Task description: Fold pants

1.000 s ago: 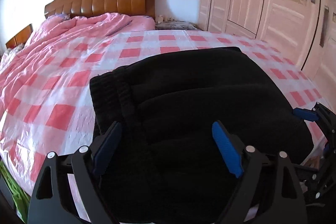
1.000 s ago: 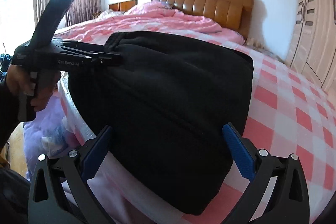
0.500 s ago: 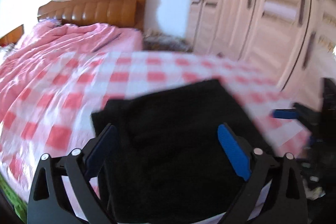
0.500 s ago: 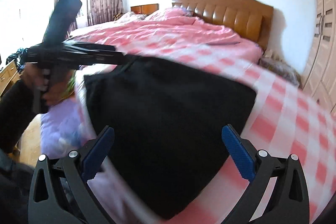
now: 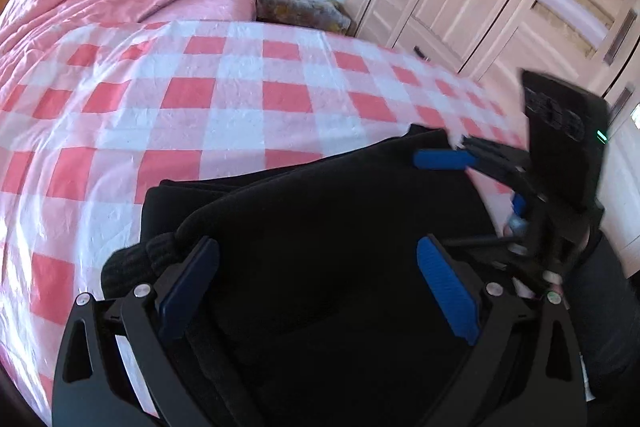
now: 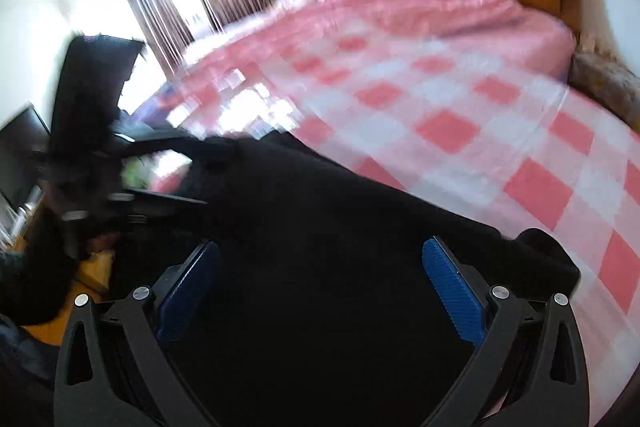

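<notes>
Pants [image 5: 340, 247]: folded black bundle on the checked bed [image 5: 240, 99], filling the lower middle of both frames.
My left gripper [image 5: 318, 285]: fingers spread wide above the cloth, gripping nothing.
My right gripper [image 6: 320, 287]: fingers wide apart, empty.

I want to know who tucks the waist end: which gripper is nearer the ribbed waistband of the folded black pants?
Left. The left gripper hangs right by the ribbed waistband, open. The right gripper, also open, is over the folded black pants at their opposite end.
</notes>
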`<state>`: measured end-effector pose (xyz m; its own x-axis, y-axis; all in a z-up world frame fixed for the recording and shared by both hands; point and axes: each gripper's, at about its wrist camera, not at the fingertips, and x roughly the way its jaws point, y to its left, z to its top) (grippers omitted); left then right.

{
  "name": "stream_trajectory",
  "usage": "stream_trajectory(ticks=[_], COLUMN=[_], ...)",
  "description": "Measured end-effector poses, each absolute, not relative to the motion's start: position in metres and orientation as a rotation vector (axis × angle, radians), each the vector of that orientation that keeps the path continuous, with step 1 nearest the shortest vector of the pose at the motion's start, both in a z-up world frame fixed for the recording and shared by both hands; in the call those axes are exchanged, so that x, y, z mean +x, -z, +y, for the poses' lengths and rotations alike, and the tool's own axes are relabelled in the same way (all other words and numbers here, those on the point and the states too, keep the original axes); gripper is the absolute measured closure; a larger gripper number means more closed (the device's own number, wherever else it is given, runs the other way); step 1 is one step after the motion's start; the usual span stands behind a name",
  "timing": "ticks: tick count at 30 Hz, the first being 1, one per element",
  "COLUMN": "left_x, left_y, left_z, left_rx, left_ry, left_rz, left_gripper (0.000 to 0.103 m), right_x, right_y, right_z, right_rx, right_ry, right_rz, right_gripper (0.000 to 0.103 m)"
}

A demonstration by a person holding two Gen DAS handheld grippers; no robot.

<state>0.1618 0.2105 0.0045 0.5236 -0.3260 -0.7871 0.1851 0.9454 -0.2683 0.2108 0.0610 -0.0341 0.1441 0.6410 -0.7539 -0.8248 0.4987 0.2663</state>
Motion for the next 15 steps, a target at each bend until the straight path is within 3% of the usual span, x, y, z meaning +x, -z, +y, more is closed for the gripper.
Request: stream_trajectory(ticks=[6,12,15], left_x=[0.168,0.163,0.159], left_y=[0.002,0.002,0.001], left_z=[0.212,0.222,0.225], left_rx=[-0.142,-0.211,-0.237], left_ry=[0.296,0.331,0.338], left_rz=[0.951,0.904,0.878], left_gripper=[0.003,0.003,0.004], right_x=[0.212,0.224,0.222], right_y=[0.032,0.036,0.035], right_z=[0.058,0.037,0.037], right_rx=[-0.229,-0.079,-0.08], right_ry=[-1.088,-1.066,-1.052], right_rz=[0.898,0.883,0.883], right_gripper=[0.006,0.021,0.021])
